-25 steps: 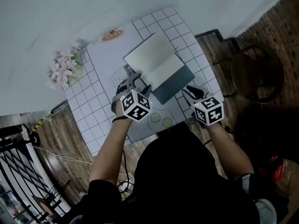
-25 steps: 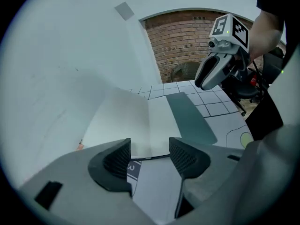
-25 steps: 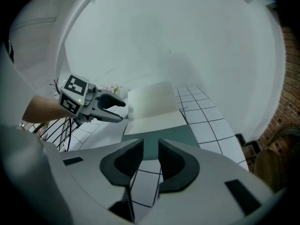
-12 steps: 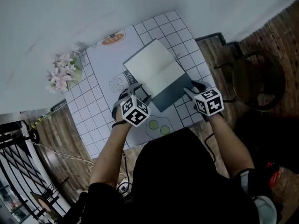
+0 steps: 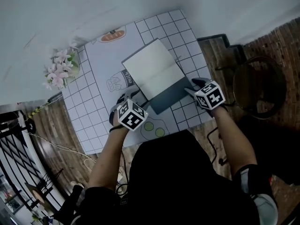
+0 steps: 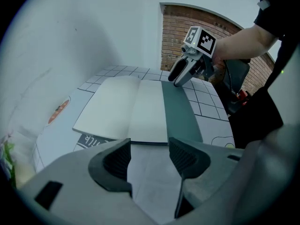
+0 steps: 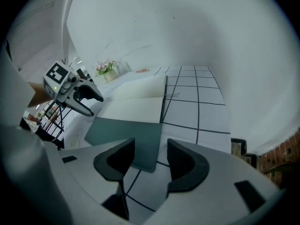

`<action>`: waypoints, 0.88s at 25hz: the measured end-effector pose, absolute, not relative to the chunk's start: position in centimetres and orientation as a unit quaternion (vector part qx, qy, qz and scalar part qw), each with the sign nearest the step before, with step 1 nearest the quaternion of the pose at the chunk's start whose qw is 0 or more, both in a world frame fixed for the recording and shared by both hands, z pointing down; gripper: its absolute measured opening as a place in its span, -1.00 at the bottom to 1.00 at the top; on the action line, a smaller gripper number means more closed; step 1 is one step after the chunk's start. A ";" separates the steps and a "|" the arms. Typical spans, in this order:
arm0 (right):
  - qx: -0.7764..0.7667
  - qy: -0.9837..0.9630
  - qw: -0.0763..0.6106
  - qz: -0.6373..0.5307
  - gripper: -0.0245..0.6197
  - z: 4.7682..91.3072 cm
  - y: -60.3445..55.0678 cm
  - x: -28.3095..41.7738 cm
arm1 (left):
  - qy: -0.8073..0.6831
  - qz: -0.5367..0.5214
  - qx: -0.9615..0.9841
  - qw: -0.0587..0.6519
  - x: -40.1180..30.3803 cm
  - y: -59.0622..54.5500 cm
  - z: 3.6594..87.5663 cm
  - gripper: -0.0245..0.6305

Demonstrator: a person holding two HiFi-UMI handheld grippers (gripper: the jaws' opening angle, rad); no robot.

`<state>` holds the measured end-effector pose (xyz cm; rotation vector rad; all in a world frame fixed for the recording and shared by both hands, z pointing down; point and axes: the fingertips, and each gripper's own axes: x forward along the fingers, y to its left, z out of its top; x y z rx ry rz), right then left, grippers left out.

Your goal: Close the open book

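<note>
The open book lies on the table with blank white pages [image 5: 152, 74] up and its dark teal cover [image 5: 171, 95] spread out toward me. My left gripper [image 5: 134, 99] hovers at the book's near left corner, jaws open and empty, the pages [image 6: 126, 109] just ahead of them. At the cover's right corner my right gripper [image 5: 193, 86] is opening its jaws. That corner [image 7: 124, 135] shows in the gap in front, and neither pad touches it. Each gripper appears in the other's view: the right gripper [image 6: 180, 74], the left gripper [image 7: 89, 95].
The table [image 5: 178, 27] carries a grid-patterned cloth and a printed mat [image 5: 105, 60]. A pot of pink flowers [image 5: 58, 69] stands at its left corner. A white wall runs behind the table, a round dark chair [image 5: 258, 86] stands to the right, and black railings [image 5: 14, 172] to the lower left.
My right gripper has moved in toward the book's cover corner. The left gripper has sunk a little by the near left corner. The book has not moved.
</note>
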<state>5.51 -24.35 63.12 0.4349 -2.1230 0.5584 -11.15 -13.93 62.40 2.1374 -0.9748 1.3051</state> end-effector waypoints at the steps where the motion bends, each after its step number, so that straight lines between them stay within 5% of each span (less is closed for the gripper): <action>1: 0.166 -0.853 0.445 0.217 -0.28 63.2 -24.3 5.6 | -0.354 0.473 0.773 0.230 -11.2 -13.6 62.6 -0.19; 22: 0.140 -0.842 0.458 0.247 -0.40 63.1 -21.9 3.8 | -0.365 0.448 0.767 0.280 -11.9 -10.2 64.1 -0.19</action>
